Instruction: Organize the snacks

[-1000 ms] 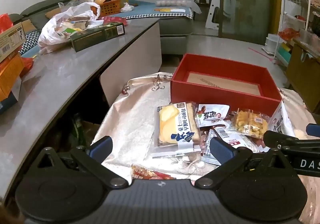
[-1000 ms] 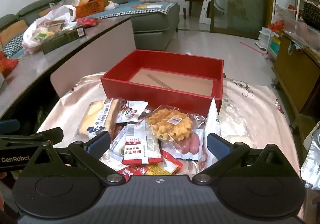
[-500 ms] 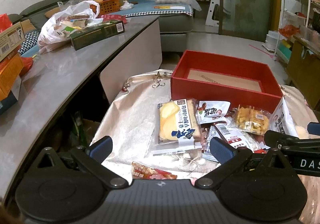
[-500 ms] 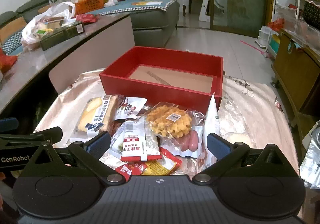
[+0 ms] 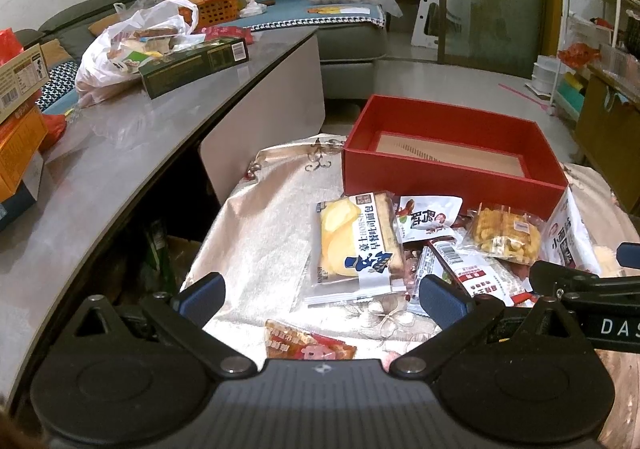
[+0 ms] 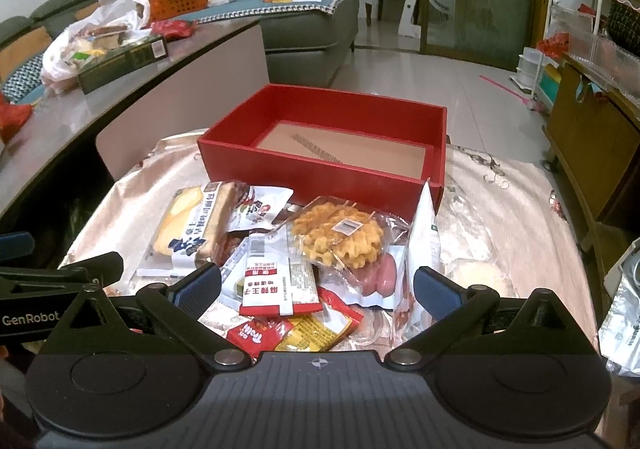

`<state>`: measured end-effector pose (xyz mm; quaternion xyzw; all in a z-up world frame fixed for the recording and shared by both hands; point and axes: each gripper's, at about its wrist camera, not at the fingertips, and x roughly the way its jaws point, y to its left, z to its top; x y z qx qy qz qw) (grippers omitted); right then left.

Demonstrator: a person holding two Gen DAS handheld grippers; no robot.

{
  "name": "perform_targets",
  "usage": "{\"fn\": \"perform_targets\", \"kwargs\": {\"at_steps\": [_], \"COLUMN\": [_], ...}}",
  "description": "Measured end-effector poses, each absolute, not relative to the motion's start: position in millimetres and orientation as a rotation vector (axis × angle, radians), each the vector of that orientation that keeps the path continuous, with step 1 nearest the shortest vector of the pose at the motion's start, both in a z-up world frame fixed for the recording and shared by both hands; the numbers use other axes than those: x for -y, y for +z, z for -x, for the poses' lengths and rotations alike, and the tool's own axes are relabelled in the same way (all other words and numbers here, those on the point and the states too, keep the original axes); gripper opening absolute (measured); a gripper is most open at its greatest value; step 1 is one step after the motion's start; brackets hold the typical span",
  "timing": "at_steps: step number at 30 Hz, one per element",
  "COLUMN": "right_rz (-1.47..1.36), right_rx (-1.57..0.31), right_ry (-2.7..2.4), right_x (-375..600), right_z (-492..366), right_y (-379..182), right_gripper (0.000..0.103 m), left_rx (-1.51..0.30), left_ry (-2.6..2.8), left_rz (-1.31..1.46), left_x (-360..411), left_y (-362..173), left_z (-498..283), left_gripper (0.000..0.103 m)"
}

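The long grey counter (image 5: 120, 153) runs along my left, carrying a white plastic bag (image 5: 132, 37) and a dark green box (image 5: 196, 65) toward its far end. In front of me a low table under a shiny patterned cloth (image 5: 264, 249) holds everything I am sorting. The red box (image 6: 320, 153) sits at the far edge of that table, open at the top, with only its brown cardboard floor showing inside. Just in front of its near wall lies the heap of snacks, reaching down to the table's near edge. The bread packet (image 5: 356, 241) lies on the left side of the heap. Beside it to the right is a white pouch with red print (image 6: 260, 207), partly tucked under the bread. The waffle skewers in clear wrap (image 6: 340, 237) lie in the middle, overlapping a pack of pink sausages (image 6: 380, 277). A tall white packet (image 6: 424, 241) stands on edge at the right. A red-and-white sachet (image 6: 280, 281) and small red and yellow sachets (image 6: 296, 329) lie nearest me. My left tongs (image 5: 320, 295) hang spread wide above the near edge, holding nothing. My right tongs (image 6: 316, 287) are spread wide too, empty, over the small sachets.
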<state>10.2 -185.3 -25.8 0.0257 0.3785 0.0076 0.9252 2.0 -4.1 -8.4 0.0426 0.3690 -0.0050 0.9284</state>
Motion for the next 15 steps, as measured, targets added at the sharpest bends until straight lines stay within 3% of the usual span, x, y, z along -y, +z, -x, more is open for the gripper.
{"fn": "perform_targets", "kwargs": {"at_steps": [15], "right_rz": [-0.047], "right_rx": [-0.789], "right_ry": [0.015], "right_x": [184.8], "right_z": [-10.3], "right_y": [-27.7], "right_gripper": [0.103], "left_rx": [-0.763], "left_ry": [-0.009], "left_rz": [-0.097], "left_x": [4.6], "left_y": [-9.7], "left_z": [-1.7], "left_gripper": [0.098]}}
